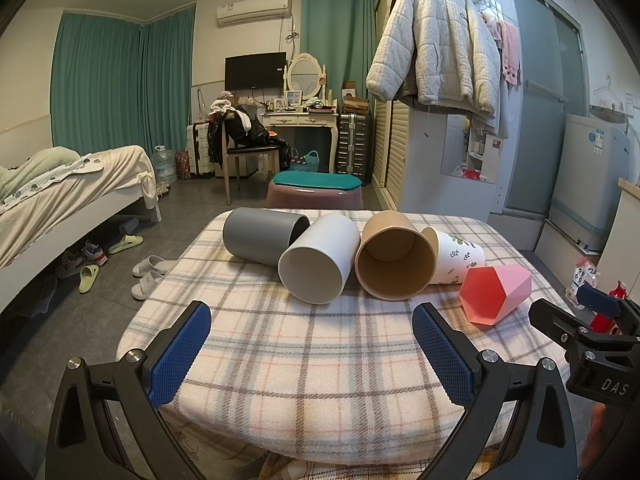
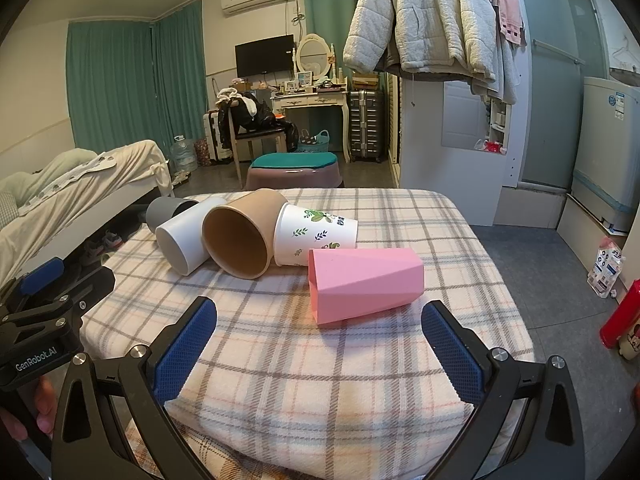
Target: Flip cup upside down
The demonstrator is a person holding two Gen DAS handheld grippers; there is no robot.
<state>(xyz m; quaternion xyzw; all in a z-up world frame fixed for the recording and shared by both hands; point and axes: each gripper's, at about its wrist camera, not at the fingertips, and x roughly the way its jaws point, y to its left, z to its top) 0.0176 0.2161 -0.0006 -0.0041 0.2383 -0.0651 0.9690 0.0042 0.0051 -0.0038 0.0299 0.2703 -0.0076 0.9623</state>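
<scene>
While both tools hang above the near edge of the table, five cups lie on their sides in a loose row across the plaid cream tablecloth (image 1: pixel 304 360); none stands upright or inverted. Farthest left is the matte grey cylindrical cup (image 1: pixel 260 240), its mouth turned toward the right and touching the plain white cylindrical cup (image 1: pixel 320 264) beside it; the white one opens toward the cameras. Next comes the brown kraft paper cup (image 1: pixel 394 260), its wide mouth also facing the near edge, pressed against the white cup on one side and against the white paper cup printed with green leaves (image 1: pixel 460 256) on the other. Nearest and farthest right lies the pink faceted plastic cup (image 2: pixel 366 284); in the right wrist view its mouth points left and its base right, and it rests just in front of the leaf-printed cup.

The left gripper (image 1: pixel 312 354) has its blue-padded fingers spread wide with nothing between them, aimed at the gap in front of the white and brown cups; the right gripper (image 2: pixel 320 354) is likewise spread and holds nothing, and the pink cup sits just beyond its fingertips, nearer the right finger than the left. Behind the table a purple stool with a teal cushion (image 1: pixel 316 190) stands on the grey floor.
</scene>
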